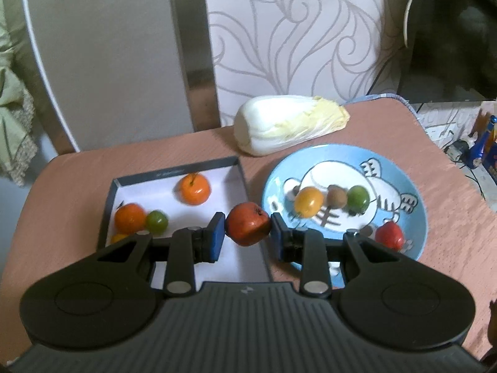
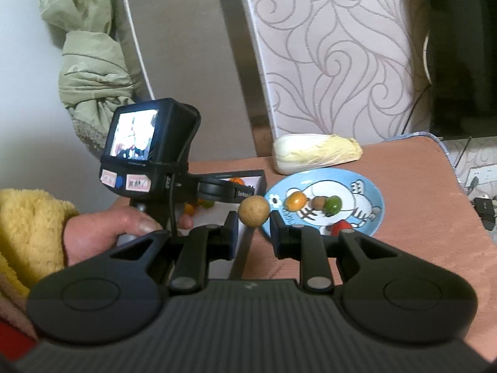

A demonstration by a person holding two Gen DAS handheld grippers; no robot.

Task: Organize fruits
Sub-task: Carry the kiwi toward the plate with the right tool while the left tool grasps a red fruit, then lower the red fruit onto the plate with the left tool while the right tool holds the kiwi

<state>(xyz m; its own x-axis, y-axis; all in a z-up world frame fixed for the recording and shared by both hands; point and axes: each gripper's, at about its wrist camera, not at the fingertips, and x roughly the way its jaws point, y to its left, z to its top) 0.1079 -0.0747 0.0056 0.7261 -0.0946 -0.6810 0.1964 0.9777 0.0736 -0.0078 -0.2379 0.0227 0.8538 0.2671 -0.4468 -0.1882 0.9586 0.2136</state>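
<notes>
Red fruit clamped mid-air over box edge. Tan round fruit clamped too. Box holds two orange fruits, one green. Plate: yellow-orange, brown (kiwi?), green, red.

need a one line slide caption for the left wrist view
Left claw grips a red fruit above the box edge, beside a blue plate of fruit.
</notes>
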